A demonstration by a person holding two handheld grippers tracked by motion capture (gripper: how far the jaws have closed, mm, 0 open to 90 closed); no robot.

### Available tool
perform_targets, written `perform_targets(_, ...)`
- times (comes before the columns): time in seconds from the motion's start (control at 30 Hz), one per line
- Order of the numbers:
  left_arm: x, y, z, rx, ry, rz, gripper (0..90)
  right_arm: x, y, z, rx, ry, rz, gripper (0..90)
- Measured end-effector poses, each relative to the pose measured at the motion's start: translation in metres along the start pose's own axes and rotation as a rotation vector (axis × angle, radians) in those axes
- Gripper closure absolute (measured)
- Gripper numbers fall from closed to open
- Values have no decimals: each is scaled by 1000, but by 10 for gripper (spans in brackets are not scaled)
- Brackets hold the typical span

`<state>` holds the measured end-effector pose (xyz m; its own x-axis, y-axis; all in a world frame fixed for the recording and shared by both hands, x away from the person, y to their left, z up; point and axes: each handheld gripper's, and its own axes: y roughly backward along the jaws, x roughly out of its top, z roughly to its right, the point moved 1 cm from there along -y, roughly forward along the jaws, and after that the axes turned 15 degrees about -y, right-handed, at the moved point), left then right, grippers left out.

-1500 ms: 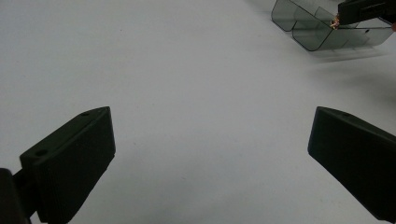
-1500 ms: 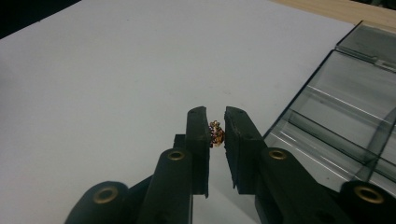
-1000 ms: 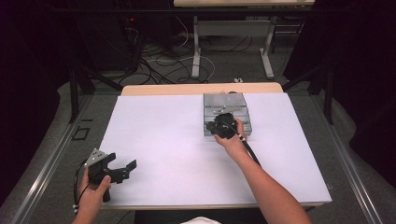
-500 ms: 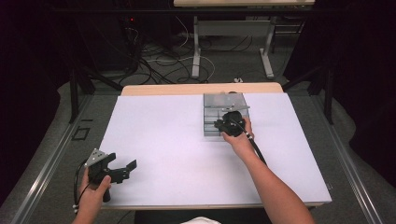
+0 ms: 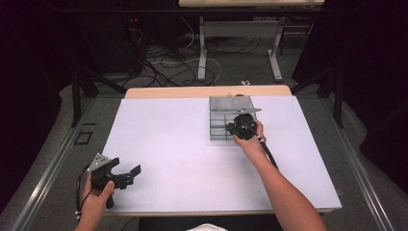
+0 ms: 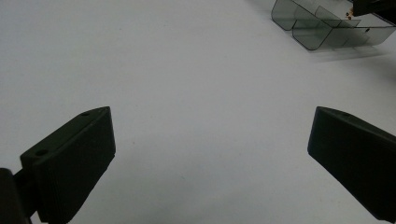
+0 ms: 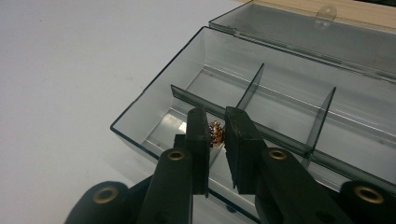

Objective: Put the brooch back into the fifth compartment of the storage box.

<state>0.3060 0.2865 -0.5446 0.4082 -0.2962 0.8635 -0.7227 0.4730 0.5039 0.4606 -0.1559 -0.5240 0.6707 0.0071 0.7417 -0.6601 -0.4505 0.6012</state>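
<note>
The right gripper (image 7: 215, 133) pinches a small gold trinket (image 7: 215, 132) between its nearly closed jaws, hanging over the near corner compartment of the open smoky plastic box (image 7: 140, 109), whose lid lies back at twelve o'clock. On the white table (image 5: 173, 149) the box (image 5: 219, 130) sits toward one o'clock from the centre. Every compartment looks empty, so carrying seems done; lowering and letting go are left. The left gripper (image 5: 126, 176), at seven o'clock, idles with jaws spread wide, holding nothing.
</note>
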Motion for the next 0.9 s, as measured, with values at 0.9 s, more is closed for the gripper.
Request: perform_targets(0.9, 0, 0, 0, -2, -2, -5, 13, -1, -3, 10, -24, -16, -43, 801)
